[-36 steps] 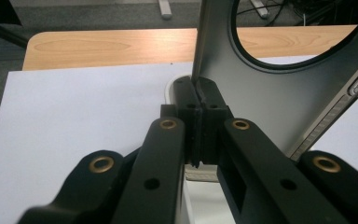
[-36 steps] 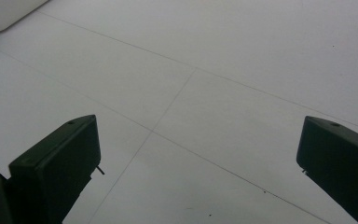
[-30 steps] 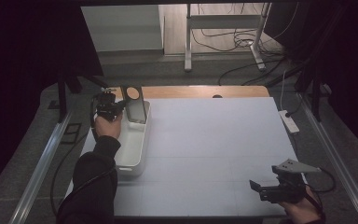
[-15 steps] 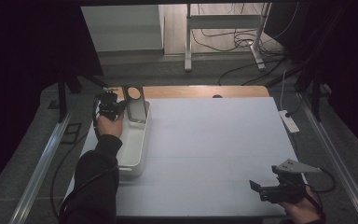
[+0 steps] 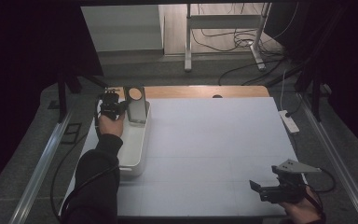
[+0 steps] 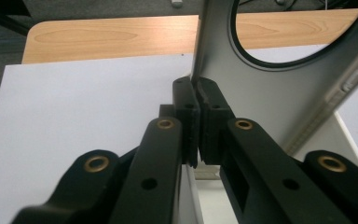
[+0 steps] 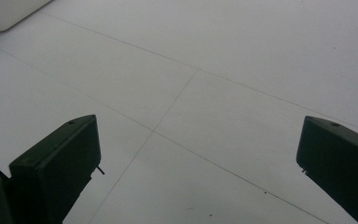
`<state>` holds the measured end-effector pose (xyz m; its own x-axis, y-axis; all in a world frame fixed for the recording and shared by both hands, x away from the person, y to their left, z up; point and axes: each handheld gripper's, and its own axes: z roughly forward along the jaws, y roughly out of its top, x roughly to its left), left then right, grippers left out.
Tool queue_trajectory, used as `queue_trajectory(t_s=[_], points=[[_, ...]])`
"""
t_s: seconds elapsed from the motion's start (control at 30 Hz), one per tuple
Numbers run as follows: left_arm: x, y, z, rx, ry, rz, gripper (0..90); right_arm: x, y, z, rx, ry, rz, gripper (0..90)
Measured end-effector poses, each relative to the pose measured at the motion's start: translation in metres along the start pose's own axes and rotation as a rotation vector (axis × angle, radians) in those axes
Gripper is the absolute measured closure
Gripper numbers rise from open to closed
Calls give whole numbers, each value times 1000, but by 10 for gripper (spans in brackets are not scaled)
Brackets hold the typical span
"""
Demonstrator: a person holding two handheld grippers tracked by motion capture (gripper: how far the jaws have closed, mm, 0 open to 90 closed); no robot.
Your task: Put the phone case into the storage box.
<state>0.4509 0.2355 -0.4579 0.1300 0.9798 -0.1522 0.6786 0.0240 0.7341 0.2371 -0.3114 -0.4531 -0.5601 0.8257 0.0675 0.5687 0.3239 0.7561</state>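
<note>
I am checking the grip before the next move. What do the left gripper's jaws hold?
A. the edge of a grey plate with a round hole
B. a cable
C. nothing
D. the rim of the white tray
A: in the left gripper view the left gripper is pinched on the edge of the grey plate, which stands over the white tray.

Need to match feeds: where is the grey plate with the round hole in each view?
High view: the grey plate stands upright at the far end of the white bin, upper left, beside the left gripper.
Left gripper view: right of centre, its edge pinched between the jaws.
Right gripper view: not in it.
Shared landmark: the white table surface.
</note>
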Motion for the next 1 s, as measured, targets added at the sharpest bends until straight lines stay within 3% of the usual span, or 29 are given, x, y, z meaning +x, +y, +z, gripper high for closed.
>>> queue_trajectory(t_s=[0.43,1.0], points=[[0,-2,-6,0,-19,14,743,0,0,0,-1,0,-2,1],[4,-6,-16,23,-100,25,655,1,0,0,0,-1,-3,1]])
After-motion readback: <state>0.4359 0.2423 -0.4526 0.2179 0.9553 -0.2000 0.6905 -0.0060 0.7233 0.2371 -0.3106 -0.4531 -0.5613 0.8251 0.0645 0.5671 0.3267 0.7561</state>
